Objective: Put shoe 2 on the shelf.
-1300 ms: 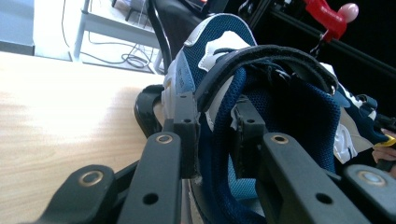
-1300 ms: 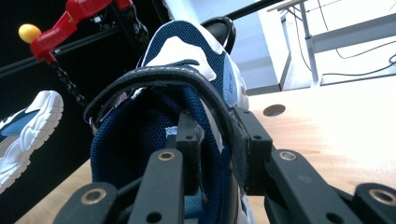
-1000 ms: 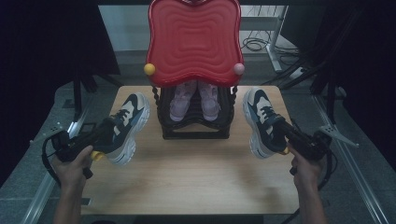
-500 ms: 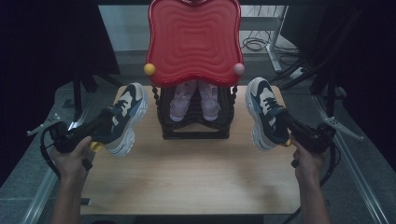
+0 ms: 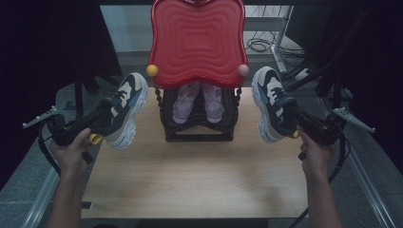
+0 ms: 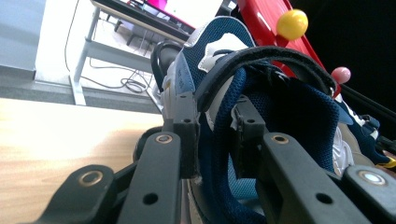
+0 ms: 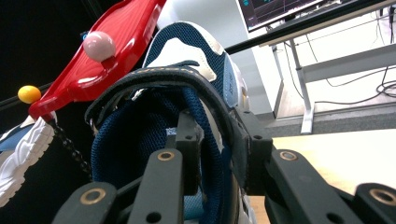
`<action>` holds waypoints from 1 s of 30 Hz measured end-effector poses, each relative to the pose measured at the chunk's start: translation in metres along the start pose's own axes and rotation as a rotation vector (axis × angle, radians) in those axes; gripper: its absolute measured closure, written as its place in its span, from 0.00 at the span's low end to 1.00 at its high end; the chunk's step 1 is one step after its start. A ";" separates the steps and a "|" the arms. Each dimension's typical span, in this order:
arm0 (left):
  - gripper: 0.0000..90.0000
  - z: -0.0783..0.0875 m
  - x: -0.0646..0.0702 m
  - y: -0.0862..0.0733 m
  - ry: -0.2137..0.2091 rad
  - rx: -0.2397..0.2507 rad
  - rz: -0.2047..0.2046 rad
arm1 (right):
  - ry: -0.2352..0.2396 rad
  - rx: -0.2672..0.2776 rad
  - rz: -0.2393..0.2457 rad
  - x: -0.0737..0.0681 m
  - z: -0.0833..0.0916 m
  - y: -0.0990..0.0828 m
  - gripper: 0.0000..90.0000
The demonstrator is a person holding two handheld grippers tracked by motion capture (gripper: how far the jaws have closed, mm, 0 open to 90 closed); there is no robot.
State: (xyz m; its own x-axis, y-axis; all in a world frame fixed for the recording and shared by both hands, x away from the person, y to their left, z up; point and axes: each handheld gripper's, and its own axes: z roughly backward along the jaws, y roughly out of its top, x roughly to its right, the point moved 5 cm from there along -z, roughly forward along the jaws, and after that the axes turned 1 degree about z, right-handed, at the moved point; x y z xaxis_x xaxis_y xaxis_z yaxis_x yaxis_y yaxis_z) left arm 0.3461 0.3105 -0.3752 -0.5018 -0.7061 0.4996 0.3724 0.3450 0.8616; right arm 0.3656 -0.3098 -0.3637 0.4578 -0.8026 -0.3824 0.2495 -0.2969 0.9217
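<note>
Two navy, white and beige sneakers hang above the wooden table (image 5: 190, 180), one on each side of a black shoe rack (image 5: 198, 128). My left gripper (image 5: 110, 118) is shut on the collar of the left sneaker (image 5: 126, 107), whose toe points away and tilts up. In the left gripper view, one jaw sits inside the left sneaker's (image 6: 299, 107) opening and one outside, and the left gripper (image 6: 215, 126) pinches the wall. My right gripper (image 5: 288, 124) is shut on the right sneaker (image 5: 270, 102) the same way. The right gripper (image 7: 217, 140) clamps the right sneaker's (image 7: 140, 130) collar.
The rack carries a red wavy tray top (image 5: 197, 42) with a yellow ball (image 5: 152, 70) and a pink ball (image 5: 243, 70) at its corners. A pair of pink shoes (image 5: 197, 99) stands on the shelf below. Desk legs and cables lie beyond the table.
Both hands have raised their sneakers off the table and carried them away toward the rack's top. The grips have not changed.
</note>
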 end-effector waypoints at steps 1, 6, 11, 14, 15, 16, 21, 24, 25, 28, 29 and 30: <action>0.84 0.000 0.000 0.002 -0.001 0.000 -0.003 | -0.001 -0.001 -0.001 -0.001 -0.001 0.002 0.82; 0.84 -0.004 0.000 0.009 -0.003 0.011 0.001 | -0.006 -0.004 -0.004 -0.001 -0.007 0.007 0.82; 0.84 -0.008 0.000 0.015 0.004 0.016 -0.005 | 0.000 0.010 -0.013 -0.002 -0.011 0.016 0.82; 0.84 -0.010 0.002 0.018 0.007 0.012 -0.016 | 0.000 0.011 -0.012 -0.004 -0.014 0.021 0.82; 0.84 -0.010 0.002 0.019 0.008 0.012 -0.019 | 0.000 0.016 -0.006 -0.004 -0.015 0.022 0.82; 0.84 -0.011 0.003 0.020 0.009 0.015 -0.018 | 0.000 0.014 -0.010 -0.005 -0.015 0.023 0.82; 0.84 -0.013 0.003 0.025 0.014 0.016 -0.023 | 0.002 0.021 -0.009 -0.006 -0.019 0.030 0.82; 0.84 -0.014 0.004 0.030 0.018 0.024 -0.026 | 0.002 0.025 -0.010 -0.008 -0.020 0.034 0.82; 0.84 -0.014 0.004 0.032 0.019 0.027 -0.027 | 0.003 0.026 -0.011 -0.009 -0.021 0.035 0.82; 0.84 -0.015 0.005 0.037 0.019 0.034 -0.027 | 0.001 0.027 -0.007 -0.010 -0.023 0.039 0.82; 0.84 -0.015 0.005 0.039 0.021 0.037 -0.028 | -0.001 0.027 -0.007 -0.010 -0.024 0.040 0.82; 0.84 -0.016 0.005 0.041 0.022 0.040 -0.029 | -0.001 0.028 -0.009 -0.010 -0.024 0.042 0.82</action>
State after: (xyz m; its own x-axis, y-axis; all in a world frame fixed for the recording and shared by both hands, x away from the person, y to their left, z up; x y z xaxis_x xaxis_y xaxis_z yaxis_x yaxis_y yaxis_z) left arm 0.3708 0.3110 -0.3389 -0.4945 -0.7293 0.4728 0.3263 0.3484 0.8787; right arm 0.3921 -0.3011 -0.3230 0.4547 -0.8003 -0.3908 0.2297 -0.3186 0.9196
